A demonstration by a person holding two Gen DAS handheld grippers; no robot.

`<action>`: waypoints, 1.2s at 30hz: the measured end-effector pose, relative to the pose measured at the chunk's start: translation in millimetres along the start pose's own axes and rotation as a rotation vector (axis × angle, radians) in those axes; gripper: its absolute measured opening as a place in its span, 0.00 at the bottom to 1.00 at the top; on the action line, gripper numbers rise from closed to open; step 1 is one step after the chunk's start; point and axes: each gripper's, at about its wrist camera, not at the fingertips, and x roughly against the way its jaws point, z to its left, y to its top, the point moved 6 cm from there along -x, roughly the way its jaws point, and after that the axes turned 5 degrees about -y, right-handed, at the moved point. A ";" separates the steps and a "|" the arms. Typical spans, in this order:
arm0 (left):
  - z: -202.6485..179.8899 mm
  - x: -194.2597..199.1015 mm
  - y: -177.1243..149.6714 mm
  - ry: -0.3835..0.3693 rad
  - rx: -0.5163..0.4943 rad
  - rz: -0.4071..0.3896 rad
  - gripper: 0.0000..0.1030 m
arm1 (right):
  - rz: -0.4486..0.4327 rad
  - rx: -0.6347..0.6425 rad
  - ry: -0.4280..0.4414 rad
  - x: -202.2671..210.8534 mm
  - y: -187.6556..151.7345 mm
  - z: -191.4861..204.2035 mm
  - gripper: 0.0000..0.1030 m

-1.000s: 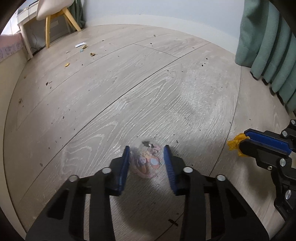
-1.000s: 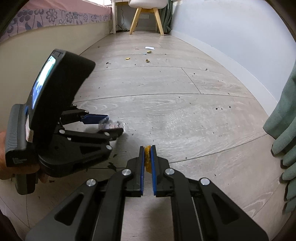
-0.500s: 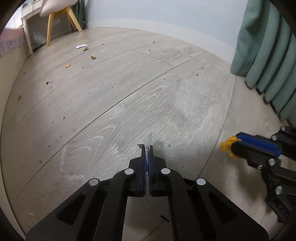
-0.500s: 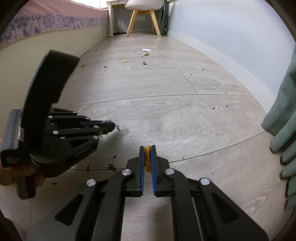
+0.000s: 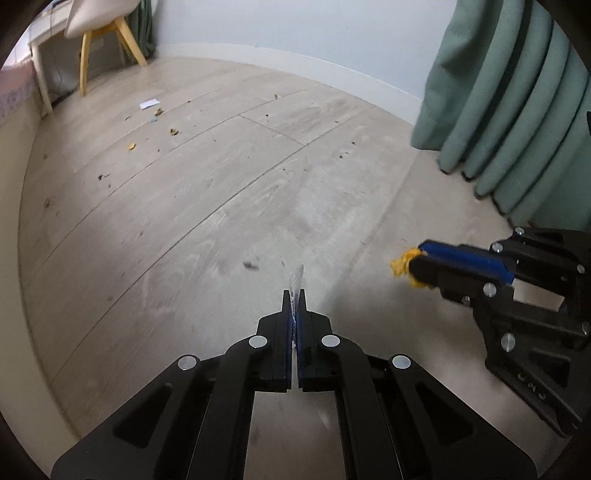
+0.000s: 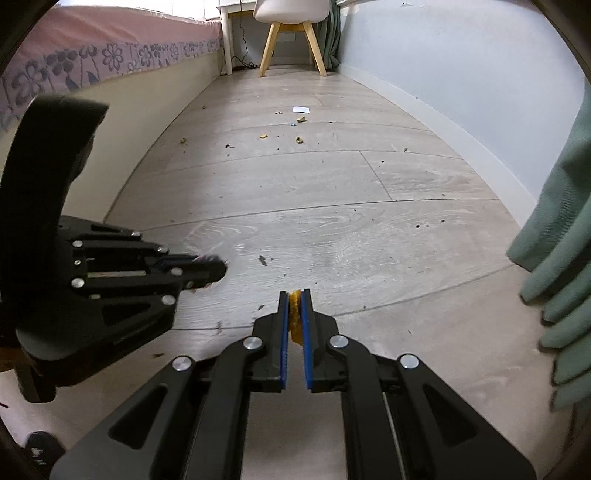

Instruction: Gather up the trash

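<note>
My left gripper (image 5: 294,293) is shut on a crumpled clear plastic wrapper (image 5: 296,280) whose tip sticks out past the fingertips, held above the wood floor. It also shows in the right wrist view (image 6: 218,266) at the left. My right gripper (image 6: 294,295) is shut on a yellow scrap (image 6: 295,306); it appears in the left wrist view (image 5: 415,266) at the right with the yellow scrap (image 5: 400,263) poking out. More trash lies far off on the floor: a white paper slip (image 6: 301,109) and small yellow bits (image 6: 298,139).
A bed with a pink flowered cover (image 6: 103,59) runs along the left. A white chair with wooden legs (image 6: 291,33) stands at the far end. Green curtains (image 5: 509,110) hang at the right. Dark crumbs (image 6: 263,259) dot the floor (image 6: 332,184).
My left gripper closed on the wrapper and lifted it off the floor. Both grippers have risen and tilted up toward the far end of the room. The right one kept its yellow scrap.
</note>
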 end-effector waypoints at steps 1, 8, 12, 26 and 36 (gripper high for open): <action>-4.2 18.1 2.2 -0.004 0.010 0.018 0.00 | 0.013 -0.009 0.000 15.8 5.5 1.2 0.08; -36.0 162.6 38.7 -0.027 0.031 0.075 0.00 | 0.080 -0.097 -0.003 151.2 65.3 13.3 0.08; -47.6 256.9 81.1 -0.022 0.052 0.065 0.00 | 0.101 -0.135 -0.002 237.7 108.5 22.9 0.08; -87.0 541.0 208.4 -0.006 0.010 -0.034 0.00 | 0.058 -0.144 -0.052 486.9 256.8 62.3 0.08; -88.4 659.5 238.5 0.000 0.019 -0.105 0.00 | -0.008 -0.103 -0.105 570.8 309.0 83.4 0.08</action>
